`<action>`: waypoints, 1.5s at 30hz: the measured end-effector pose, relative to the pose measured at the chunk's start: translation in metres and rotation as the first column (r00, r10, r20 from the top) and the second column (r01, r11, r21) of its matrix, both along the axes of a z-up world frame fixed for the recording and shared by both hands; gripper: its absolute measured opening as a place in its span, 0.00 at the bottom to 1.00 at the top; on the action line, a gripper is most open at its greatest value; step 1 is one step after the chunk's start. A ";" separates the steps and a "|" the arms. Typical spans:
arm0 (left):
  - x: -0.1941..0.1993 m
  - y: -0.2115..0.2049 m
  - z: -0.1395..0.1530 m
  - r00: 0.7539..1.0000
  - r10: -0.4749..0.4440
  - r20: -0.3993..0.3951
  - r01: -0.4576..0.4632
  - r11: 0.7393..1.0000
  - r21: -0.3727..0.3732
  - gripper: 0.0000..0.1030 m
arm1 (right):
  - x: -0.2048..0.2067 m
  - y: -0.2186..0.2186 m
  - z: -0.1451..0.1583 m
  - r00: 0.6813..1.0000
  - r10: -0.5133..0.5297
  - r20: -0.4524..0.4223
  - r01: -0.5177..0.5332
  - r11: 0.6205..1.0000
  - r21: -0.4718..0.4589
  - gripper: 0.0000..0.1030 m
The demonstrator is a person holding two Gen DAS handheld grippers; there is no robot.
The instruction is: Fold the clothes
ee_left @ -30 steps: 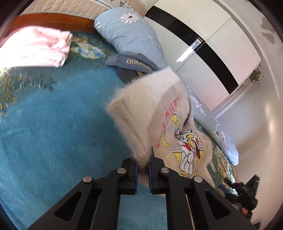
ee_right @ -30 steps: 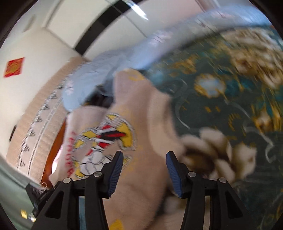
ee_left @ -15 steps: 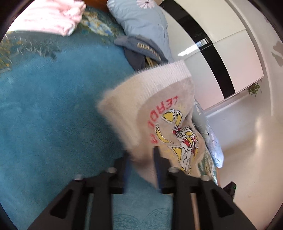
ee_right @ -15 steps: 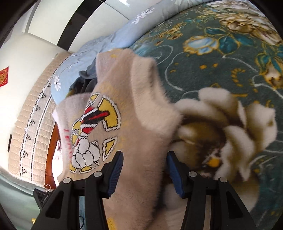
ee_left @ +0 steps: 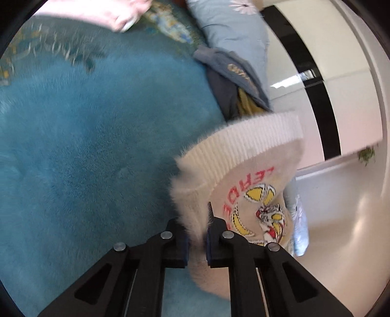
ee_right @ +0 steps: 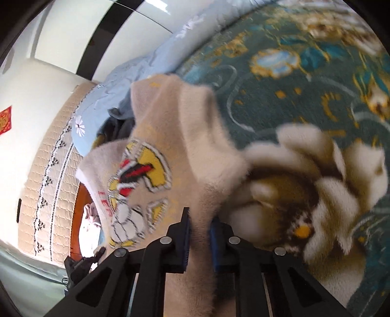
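Over the bed (ee_left: 73, 146), both grippers, left (ee_left: 196, 240) and right (ee_right: 198, 240), have fingers pinched on the fuzzy sweater (ee_right: 175, 136), right just closing, so folding's barely begun.

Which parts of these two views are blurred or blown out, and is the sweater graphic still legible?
Left wrist view: the pink clothes and the blanket border smear with motion; the floor glares white; the sweater lettering reads partly. Right wrist view: the floral blanket is blurred; the sweater graphic is soft but recognisable. Both views bend straight lines.
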State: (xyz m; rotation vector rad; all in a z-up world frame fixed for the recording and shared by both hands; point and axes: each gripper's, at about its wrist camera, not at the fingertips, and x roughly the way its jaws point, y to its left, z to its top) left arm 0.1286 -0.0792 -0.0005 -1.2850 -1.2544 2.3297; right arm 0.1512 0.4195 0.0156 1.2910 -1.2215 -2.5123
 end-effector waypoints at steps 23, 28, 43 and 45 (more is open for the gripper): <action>0.031 0.037 0.057 0.957 -0.270 -0.104 0.264 0.962 -0.071 0.28 | -0.027 0.101 0.021 0.970 -0.241 -0.023 0.237 0.927 0.292 0.13; -0.038 0.066 0.108 0.926 -0.330 -0.186 0.304 0.940 -0.155 0.39 | -0.029 0.091 0.025 0.974 -0.220 -0.052 0.223 0.902 0.368 0.13; -0.242 0.280 0.051 0.918 -0.397 0.018 0.391 0.894 -0.217 0.55 | -0.026 0.098 0.024 0.975 -0.206 -0.081 0.221 0.935 0.277 0.13; -0.257 0.298 0.042 0.921 -0.388 0.025 0.380 0.886 -0.265 0.55 | -0.026 0.100 0.021 0.975 -0.211 -0.075 0.224 0.939 0.262 0.14</action>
